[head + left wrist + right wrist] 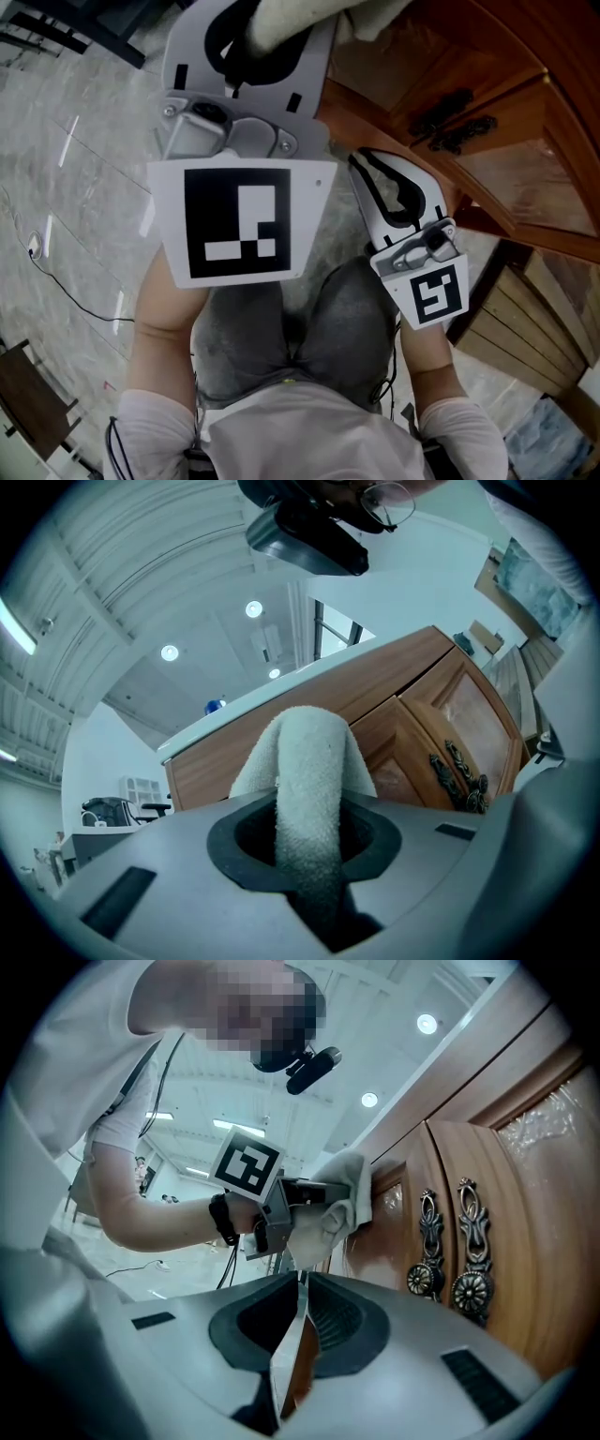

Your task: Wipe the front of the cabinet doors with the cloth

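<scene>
We see our left tongs (305,855) pinching the cloth (314,757) at the cabinet door (394,1241), right tongs (302,1326) pressed together.

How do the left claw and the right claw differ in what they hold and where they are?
The left claw is shut on the white cloth; the right claw is shut on nothing. The left claw holds its cloth up at the cabinet front; the right claw sits lower, beside it. Both are shut.

Cloth (292,22) — cut off by head view's top edge.
</scene>
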`<action>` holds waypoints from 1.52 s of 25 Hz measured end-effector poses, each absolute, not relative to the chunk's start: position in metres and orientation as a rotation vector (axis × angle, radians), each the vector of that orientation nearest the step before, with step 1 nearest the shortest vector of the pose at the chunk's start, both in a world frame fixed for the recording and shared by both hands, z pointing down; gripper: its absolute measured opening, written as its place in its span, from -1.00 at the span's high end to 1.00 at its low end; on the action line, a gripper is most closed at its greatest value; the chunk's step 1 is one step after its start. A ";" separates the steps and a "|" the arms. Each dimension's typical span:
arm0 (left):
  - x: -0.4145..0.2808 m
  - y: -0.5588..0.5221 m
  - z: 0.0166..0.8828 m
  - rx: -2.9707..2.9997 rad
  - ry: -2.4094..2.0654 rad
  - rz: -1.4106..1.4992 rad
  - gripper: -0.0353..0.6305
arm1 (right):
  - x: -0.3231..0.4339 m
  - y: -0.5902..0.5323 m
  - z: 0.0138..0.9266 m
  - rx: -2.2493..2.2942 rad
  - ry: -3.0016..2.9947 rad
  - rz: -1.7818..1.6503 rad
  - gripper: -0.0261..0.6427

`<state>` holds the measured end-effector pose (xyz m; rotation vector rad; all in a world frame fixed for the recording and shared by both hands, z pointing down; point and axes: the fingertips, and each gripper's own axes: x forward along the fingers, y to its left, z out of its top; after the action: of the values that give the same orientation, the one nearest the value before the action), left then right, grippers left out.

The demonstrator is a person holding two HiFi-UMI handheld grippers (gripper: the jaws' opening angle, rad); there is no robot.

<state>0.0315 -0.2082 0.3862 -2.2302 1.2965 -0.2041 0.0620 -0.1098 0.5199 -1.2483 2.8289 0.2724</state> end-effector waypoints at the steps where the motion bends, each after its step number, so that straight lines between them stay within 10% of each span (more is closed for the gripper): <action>1: 0.037 -0.205 0.386 -2.234 1.285 -0.202 0.62 | 0.064 -0.108 0.520 -1.249 2.829 0.275 0.75; 24: 0.119 -0.143 0.396 -2.273 1.083 -0.132 0.62 | 0.092 -0.081 0.529 -1.283 2.805 0.307 0.75; 38: -0.059 -0.205 0.440 -2.112 1.520 -0.310 0.62 | 0.050 -0.078 0.530 -1.196 2.845 0.326 0.75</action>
<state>-0.0592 -0.2045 0.4403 -2.1122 1.5201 -0.3099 0.0502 -0.0778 0.5302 -1.1962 2.8455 0.3257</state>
